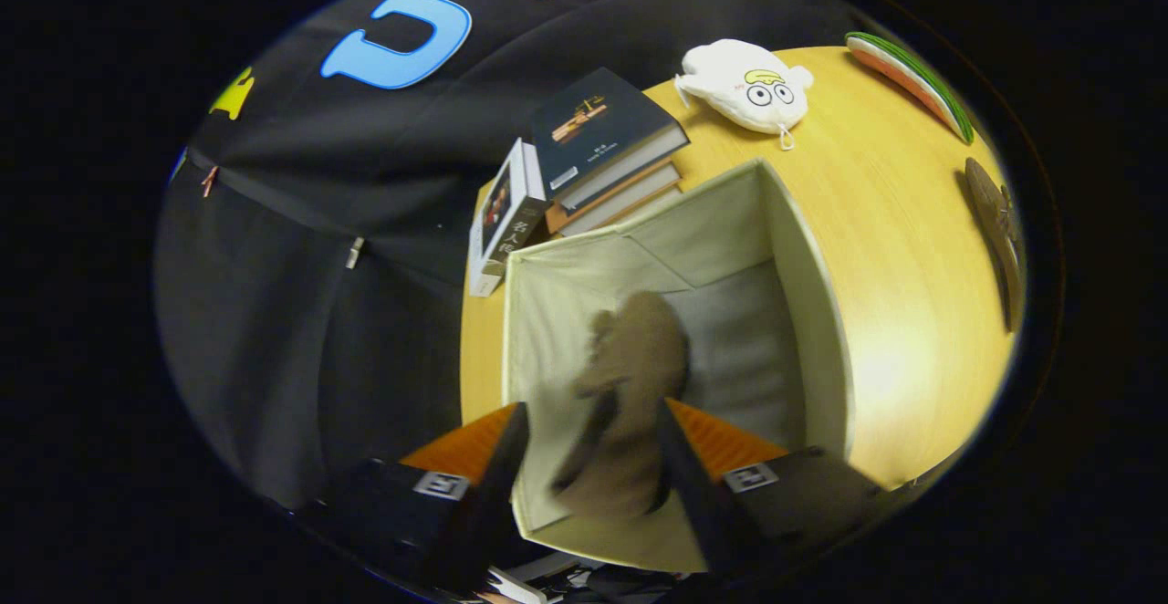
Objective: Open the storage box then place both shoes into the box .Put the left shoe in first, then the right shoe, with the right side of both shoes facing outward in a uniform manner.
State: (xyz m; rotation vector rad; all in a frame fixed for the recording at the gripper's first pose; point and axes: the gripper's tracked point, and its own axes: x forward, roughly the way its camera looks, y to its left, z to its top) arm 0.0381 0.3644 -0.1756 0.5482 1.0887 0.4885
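gripper (pixel 589 458): fingers spread, brown shoe (pixel 630 403) seen between them, grip not discernible | storage box (pixel 812 312): open, below fingers | books (pixel 602 148): stacked beyond box

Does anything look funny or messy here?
Nothing looks spilled or broken. The brown shoe hangs blurry between the gripper fingers inside the open box. One book leans on its side against the neat stack of books.
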